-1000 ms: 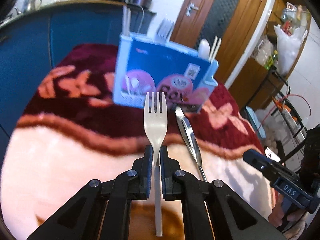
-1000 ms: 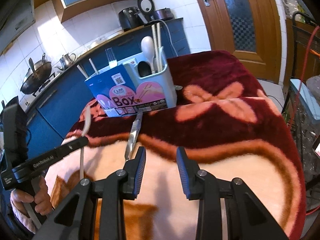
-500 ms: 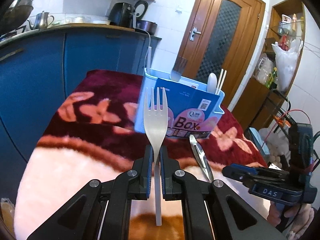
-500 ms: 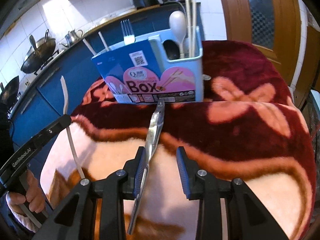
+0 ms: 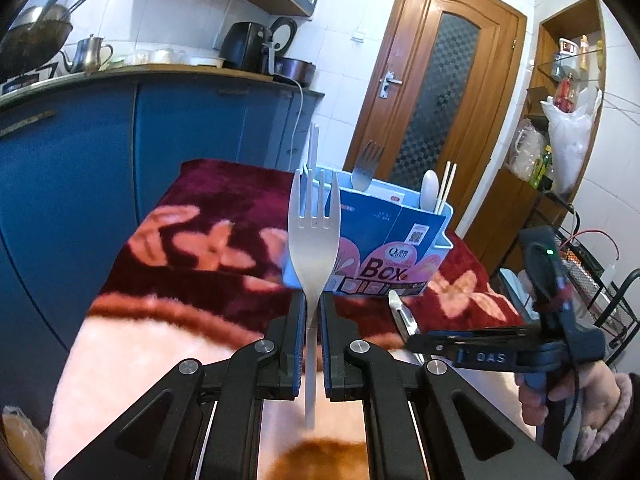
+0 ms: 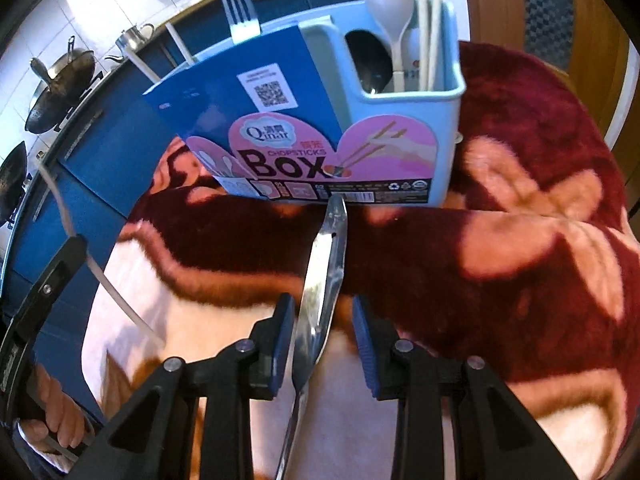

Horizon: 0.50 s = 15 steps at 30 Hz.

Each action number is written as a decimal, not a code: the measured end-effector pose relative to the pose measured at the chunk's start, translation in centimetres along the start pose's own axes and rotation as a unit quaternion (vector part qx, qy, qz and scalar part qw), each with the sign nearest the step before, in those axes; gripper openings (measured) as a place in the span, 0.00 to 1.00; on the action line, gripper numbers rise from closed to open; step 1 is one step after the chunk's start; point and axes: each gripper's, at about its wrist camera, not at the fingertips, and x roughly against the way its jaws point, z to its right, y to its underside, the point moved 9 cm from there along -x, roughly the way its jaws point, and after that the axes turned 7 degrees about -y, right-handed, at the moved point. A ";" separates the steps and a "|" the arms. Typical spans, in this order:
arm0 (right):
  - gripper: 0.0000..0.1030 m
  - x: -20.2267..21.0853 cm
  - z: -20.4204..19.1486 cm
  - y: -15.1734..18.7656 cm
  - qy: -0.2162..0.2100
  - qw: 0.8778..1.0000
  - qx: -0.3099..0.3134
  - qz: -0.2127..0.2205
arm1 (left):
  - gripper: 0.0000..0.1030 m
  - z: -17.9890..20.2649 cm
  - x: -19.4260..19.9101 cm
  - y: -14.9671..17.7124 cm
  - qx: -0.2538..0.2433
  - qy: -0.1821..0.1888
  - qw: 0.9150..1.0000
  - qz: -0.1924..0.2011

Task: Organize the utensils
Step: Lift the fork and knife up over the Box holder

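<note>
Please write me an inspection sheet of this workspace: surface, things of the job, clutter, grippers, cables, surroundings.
Surface: plush blanket, maroon and cream, flower pattern.
Job's things: white fork upright in the left gripper; knife lying on the blanket, tip toward the blue utensil box; box holds a fork, a spoon, chopsticks.
Clutter: nothing seen on the blanket.
Grippers: left jaws closed on the fork; right gripper open, jaws either side of the knife.
Cables: white cord down the cabinet.
Surroundings: blue cabinets, wooden door, kettle, wok.

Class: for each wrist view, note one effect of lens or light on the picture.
Left wrist view: fisheye bows the door and counter edge; the fork is sharp. Right wrist view: sunlight patches the blanket with hard shadows, glare streaks the knife.
</note>
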 end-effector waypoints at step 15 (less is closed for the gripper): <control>0.05 1.7 -0.2 0.8 -0.046 0.998 -0.011 0.030 | 0.07 1.2 1.1 -1.5 -0.004 0.018 0.999 0.027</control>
